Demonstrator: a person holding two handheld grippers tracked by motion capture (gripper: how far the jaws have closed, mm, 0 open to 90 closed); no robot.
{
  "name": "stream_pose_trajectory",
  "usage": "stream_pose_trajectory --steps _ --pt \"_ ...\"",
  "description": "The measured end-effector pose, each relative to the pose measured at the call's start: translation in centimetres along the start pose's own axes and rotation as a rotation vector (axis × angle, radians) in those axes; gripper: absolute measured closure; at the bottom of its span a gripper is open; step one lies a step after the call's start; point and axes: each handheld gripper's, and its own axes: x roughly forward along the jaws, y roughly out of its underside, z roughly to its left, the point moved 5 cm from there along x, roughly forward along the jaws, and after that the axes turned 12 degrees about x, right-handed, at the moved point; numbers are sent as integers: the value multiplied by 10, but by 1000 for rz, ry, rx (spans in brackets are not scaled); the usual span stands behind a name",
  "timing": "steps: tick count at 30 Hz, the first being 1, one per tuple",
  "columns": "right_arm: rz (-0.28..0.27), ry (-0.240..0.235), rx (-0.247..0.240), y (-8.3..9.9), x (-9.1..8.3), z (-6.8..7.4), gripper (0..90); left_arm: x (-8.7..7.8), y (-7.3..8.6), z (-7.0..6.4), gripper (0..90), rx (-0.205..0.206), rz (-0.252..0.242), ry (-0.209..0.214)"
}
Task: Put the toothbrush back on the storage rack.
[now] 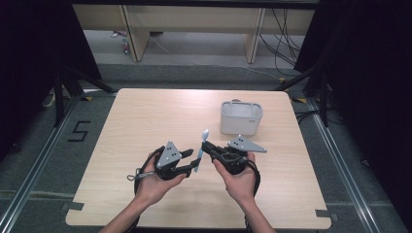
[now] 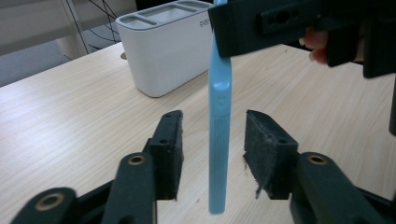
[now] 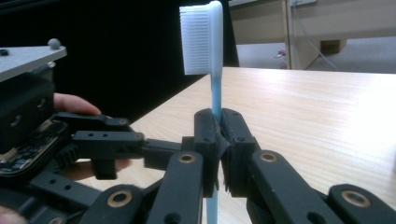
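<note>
Blue toothbrush (image 3: 215, 100) sits clamped in the right gripper (image 3: 218, 140); the left gripper's (image 2: 214, 154) jaws stand apart around its handle, and releasing early could drop it.

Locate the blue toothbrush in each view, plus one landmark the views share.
High view: the blue toothbrush stands just below centre, between the two grippers, head up.
Left gripper view: its handle hangs at centre between the left gripper's open jaws, untouched.
Right gripper view: centre, clamped in the right gripper, white bristles at top.
Shared landmark: the wooden table.
</note>
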Motion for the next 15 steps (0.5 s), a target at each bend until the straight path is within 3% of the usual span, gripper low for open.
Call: stream_pose_trajectory --steps 3,8,12,15 --pt "-1 14 -17 -3 -4 -2 862 -4 1 2 477 15 1 -21" --pt "-23 28 -31 -7 -8 -4 862 -13 11 10 434 33 22 -45" --pt "-27 38 -29 -10 -11 -4 862 -22 21 16 417 21 29 -65" --pt "-33 45 -57 -13 -13 -7 862 -28 30 22 404 -3 36 -77"
